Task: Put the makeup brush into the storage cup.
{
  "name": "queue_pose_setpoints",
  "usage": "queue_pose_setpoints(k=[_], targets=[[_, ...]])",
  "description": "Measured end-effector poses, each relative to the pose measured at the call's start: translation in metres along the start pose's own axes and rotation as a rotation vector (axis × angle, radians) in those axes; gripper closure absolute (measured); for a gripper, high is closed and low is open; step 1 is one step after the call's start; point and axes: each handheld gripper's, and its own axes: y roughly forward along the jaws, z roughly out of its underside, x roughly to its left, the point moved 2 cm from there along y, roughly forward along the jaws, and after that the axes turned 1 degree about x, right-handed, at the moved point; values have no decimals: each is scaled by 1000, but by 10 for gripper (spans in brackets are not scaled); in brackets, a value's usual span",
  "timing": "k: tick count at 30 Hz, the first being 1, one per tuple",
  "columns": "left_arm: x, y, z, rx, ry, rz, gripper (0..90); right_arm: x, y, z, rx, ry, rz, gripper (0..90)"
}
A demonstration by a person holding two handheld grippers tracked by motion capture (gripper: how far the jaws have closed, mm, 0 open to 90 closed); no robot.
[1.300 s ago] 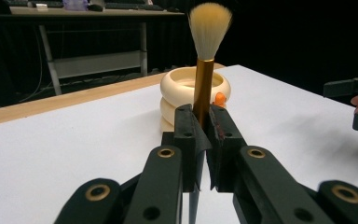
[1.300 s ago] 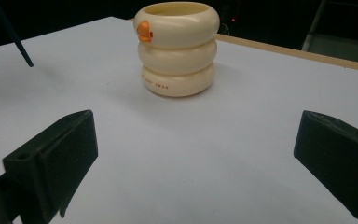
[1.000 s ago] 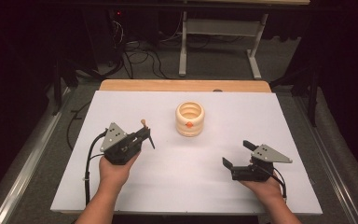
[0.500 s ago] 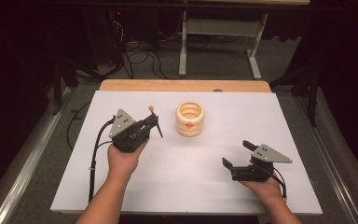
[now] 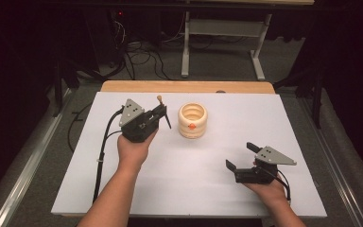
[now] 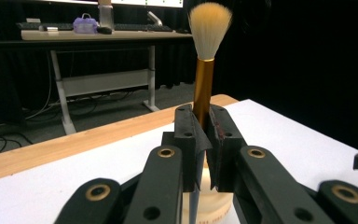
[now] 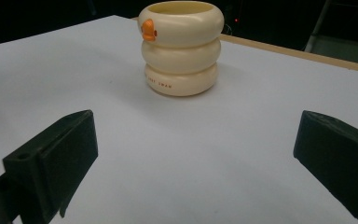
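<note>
Your left gripper (image 6: 204, 140) had its fingers (image 6: 186, 135) clamped on the gold handle of a makeup brush (image 6: 206, 56), which stood upright with its pale bristles on top. In the high view that left gripper (image 5: 163, 116) hung above the bench (image 5: 75, 189) toward its far left part, just left of the cream ringed cup (image 5: 192, 120), which stood near the middle of the far edge. Your right gripper (image 5: 241, 156) sat near the near right corner, fingers (image 7: 51, 158) spread wide with nothing between them, facing the cup (image 7: 182, 46) from well apart.
</note>
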Motion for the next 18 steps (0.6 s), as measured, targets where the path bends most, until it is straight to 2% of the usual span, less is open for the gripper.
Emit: queue_pose_setpoints(k=[7, 18], targets=[[-3, 14, -9, -16, 1, 5, 838, 0, 0, 0, 5, -9, -2, 16], [-8, 37, -15, -6, 3, 22, 838, -1, 0, 1, 7, -7, -1, 18]])
